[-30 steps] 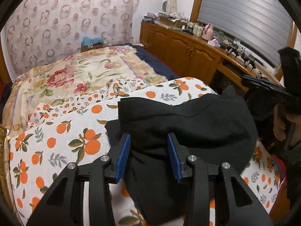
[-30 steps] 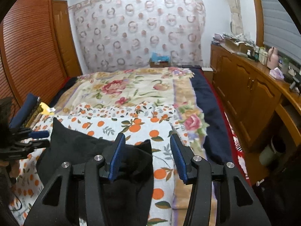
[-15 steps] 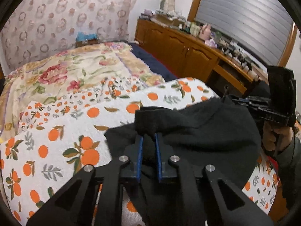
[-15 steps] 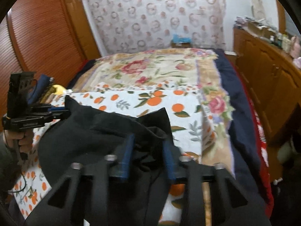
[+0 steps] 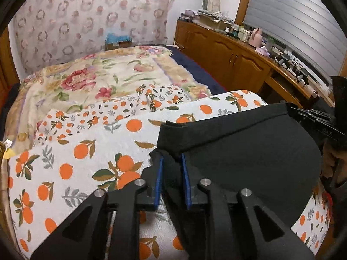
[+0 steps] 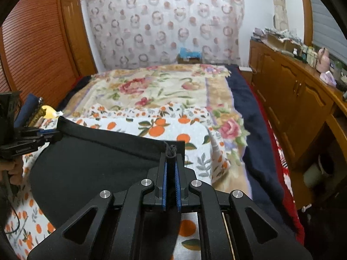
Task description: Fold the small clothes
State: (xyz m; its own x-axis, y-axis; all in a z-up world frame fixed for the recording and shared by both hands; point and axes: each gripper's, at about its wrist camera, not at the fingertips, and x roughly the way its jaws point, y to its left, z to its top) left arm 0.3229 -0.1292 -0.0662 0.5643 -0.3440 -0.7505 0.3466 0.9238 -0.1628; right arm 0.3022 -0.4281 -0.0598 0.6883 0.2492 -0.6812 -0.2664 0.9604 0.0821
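Pulled taut from a slumped heap, the soft, light black garment (image 5: 249,151) hangs by its waistband corners, the left gripper (image 5: 171,173) having just eased slightly but still pinching cloth, the right gripper (image 6: 171,171) clamped nearly shut on it.

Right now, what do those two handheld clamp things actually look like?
Each gripper is matte black plastic: two angular fingers with triangular cut-outs, round silver pins at the joints and bright blue ridged pads on the inner faces. That goes for the left gripper and the right gripper. Seen from the side, the left one has small raised lettering, too small to read.
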